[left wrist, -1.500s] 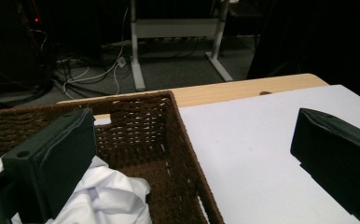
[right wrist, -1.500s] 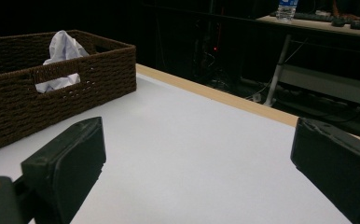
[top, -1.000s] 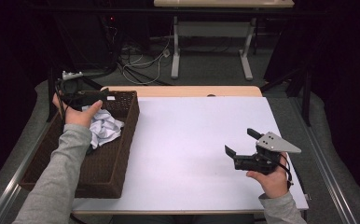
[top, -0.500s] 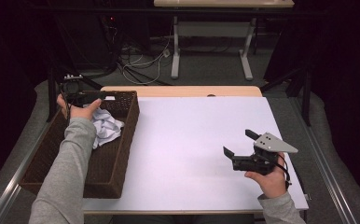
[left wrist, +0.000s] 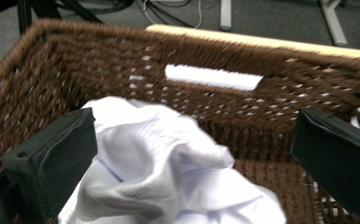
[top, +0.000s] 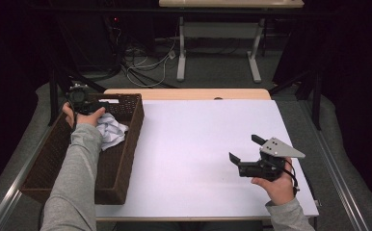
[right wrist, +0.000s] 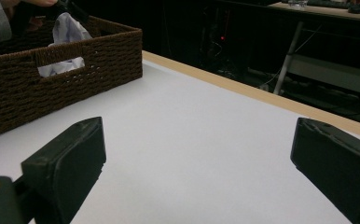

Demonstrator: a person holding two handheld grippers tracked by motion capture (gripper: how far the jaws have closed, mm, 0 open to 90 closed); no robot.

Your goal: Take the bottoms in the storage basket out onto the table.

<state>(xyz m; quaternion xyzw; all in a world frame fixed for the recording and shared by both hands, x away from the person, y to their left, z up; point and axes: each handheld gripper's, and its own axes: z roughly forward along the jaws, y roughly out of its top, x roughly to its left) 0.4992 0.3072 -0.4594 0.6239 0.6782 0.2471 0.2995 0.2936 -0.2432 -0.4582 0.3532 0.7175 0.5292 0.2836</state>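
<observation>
A crumpled white cloth (top: 111, 131) lies in the far end of a brown wicker basket (top: 126, 159) at the table's left. My left gripper (top: 95, 105) hovers over the basket's far left corner, just above the cloth. In the left gripper view the cloth (left wrist: 169, 182) lies loose below the left gripper (left wrist: 197, 126), which is open, its jaws wide apart. My right gripper (top: 244, 148) hangs over the white table's near right part. It is open (right wrist: 201, 133) with nothing between the jaws and points toward the basket (right wrist: 52, 84).
The white table top (top: 198, 144) has a wooden strip (top: 189, 94) along its far edge. The basket's end wall has a handle slot (left wrist: 213, 77). Desk legs and cables (top: 150, 67) sit on the floor beyond the table.
The left hand has shifted only slightly over the basket's far end. The cloth stays in the basket. The right gripper has barely moved.
</observation>
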